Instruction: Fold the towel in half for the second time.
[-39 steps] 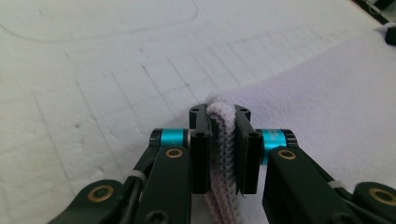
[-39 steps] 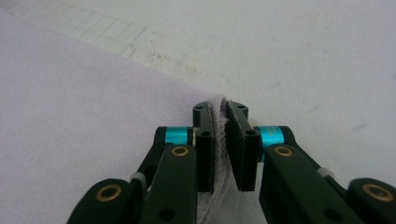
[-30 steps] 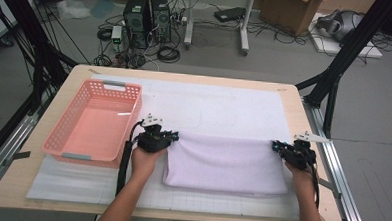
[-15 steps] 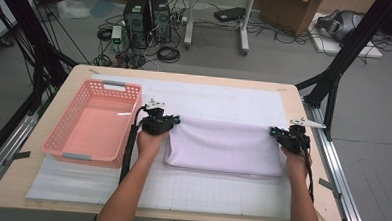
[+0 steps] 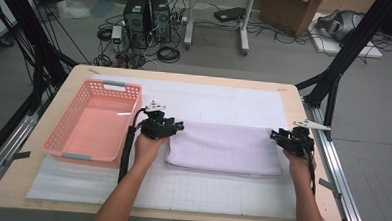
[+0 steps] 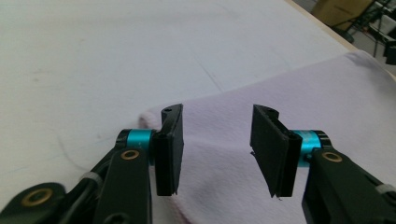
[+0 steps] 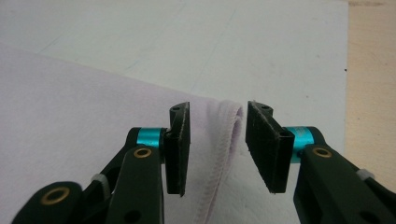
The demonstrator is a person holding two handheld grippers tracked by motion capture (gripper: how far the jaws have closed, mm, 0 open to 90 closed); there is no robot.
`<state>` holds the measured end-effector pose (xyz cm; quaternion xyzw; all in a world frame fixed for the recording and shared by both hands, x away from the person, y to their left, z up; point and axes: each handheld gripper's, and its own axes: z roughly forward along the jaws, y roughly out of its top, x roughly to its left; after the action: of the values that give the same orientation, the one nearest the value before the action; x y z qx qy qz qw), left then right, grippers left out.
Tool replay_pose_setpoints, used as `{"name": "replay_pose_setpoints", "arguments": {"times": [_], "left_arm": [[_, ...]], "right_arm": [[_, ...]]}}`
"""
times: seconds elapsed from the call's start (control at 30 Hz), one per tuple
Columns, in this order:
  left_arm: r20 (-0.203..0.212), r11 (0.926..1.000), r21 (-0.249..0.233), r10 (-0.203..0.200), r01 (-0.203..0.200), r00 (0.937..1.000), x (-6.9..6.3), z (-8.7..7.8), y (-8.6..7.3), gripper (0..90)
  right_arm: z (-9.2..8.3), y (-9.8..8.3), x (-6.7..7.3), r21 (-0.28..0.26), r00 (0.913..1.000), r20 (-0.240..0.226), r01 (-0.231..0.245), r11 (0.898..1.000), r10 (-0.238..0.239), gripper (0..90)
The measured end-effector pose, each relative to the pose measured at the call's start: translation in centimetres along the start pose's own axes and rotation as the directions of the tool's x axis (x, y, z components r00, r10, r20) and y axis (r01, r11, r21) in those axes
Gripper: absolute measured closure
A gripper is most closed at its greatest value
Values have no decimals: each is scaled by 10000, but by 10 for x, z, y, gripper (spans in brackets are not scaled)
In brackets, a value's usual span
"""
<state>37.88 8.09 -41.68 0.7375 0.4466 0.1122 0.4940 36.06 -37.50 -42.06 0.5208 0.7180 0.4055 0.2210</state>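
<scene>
While the folded pale lilac towel [image 5: 225, 148] lies flat on the white mat [image 5: 224, 99] right of the pink basket [image 5: 91, 123], the left gripper [image 6: 217, 149] and right gripper [image 7: 217, 147] have just been opening. Their jaws now stand apart over its far corners, gripping nothing. To finish well, lift both straight up together so no pad snags the hem and disturbs the fold.

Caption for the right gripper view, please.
Right gripper, jaws just opened, straddling the hemmed corner of the folded lilac towel on the white mat.
</scene>
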Motion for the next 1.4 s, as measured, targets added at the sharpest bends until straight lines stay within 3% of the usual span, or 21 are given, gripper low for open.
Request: {"name": "replay_pose_setpoints", "arguments": {"times": [0.07,0.23,0.3,0.4,0.47,0.6,0.67,0.73,0.9,1.03,1.13,1.23,1.4], "left_arm": [[128,9996,-279,32,-28,9999,-6,-2,-5,608],[419,9999,118,-118,113,9991,-12,-6,-28,653],[465,9995,287,121,-135,9988,-16,-10,-36,643],[582,9923,1115,471,-534,9972,-20,-15,-45,640],[679,9893,1222,722,-801,9951,-22,-20,-54,645],[638,9917,811,952,-1002,9934,-25,-31,-69,670],[615,9918,799,953,-1001,9935,-26,-35,-72,693],[600,9906,846,1028,-1077,9929,-28,-38,-74,708],[599,9894,853,1124,-1173,9919,-31,-47,-80,728],[639,9919,765,963,-1011,9933,-30,-53,-81,721],[552,9907,707,1123,-1161,9921,-30,-58,-83,721],[388,9922,719,988,-1014,9944,-27,-62,-88,720],[313,9931,737,893,-914,9955,-27,-67,-90,703]], "right_arm": [[-6,0,2,12,9999,-114,98,10000,-98,637],[-19,-6,12,96,9975,-608,357,9993,-351,679],[-25,-11,17,196,9960,-767,485,9986,-469,691],[-29,-21,23,435,9913,-1129,737,9963,-684,721],[-30,-28,29,579,9879,-1335,870,9945,-787,723],[-33,-47,40,857,9826,-1494,1241,9886,-1104,736],[-35,-56,43,965,9813,-1436,1430,9850,-1284,736],[-40,-62,45,809,9828,-1436,1284,9884,-1159,735],[-53,-70,51,843,9788,-1239,1741,9811,-1631,730],[-62,-77,52,813,9781,-1007,1905,9783,-1821,727],[-68,-81,49,795,9810,-882,1798,9805,-1727,726],[-73,-86,50,758,9765,-577,2119,9743,-2079,718],[-82,-90,48,545,9819,-496,1852,9812,-1826,684]]}}
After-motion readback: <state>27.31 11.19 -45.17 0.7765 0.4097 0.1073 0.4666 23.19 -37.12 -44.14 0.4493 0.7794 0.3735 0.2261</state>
